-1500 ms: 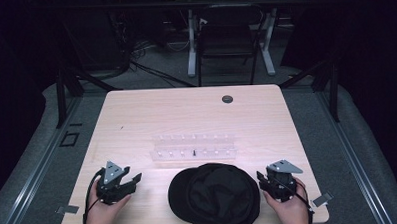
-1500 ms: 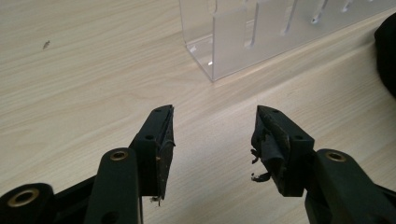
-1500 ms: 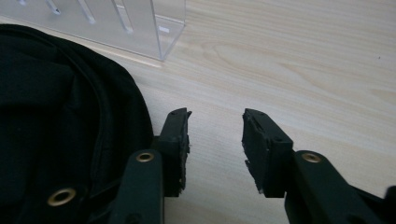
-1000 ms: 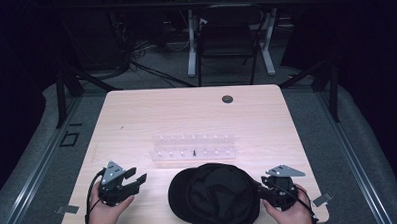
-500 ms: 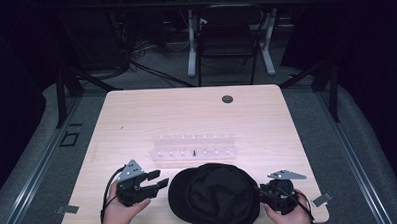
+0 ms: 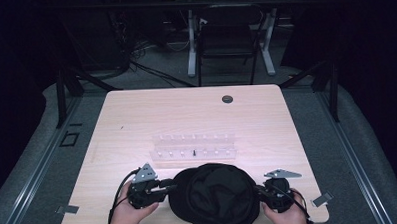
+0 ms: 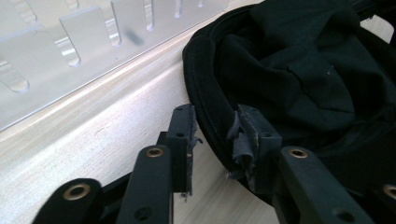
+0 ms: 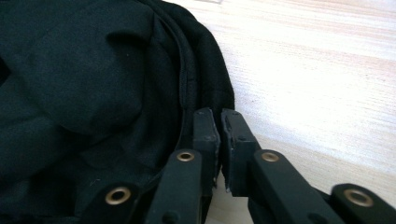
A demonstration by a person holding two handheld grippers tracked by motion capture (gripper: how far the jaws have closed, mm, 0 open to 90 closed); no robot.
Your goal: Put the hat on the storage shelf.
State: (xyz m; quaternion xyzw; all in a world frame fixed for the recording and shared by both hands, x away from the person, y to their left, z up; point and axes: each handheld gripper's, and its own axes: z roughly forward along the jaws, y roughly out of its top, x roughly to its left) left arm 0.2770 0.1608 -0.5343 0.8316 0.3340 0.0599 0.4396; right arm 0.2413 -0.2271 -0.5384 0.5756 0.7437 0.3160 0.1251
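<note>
My right claw (image 8: 218, 140) pinches the black hat's (image 6: 217, 199) brim; my left claw (image 7: 219, 140) has been closing astride its opposite edge, not yet pressing; clamp, then lift

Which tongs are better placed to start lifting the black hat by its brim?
Right. The right tongs are already shut on the black hat brim at its right edge. The left tongs have just been closing and straddle the brim, but a gap remains at one pad.
</note>
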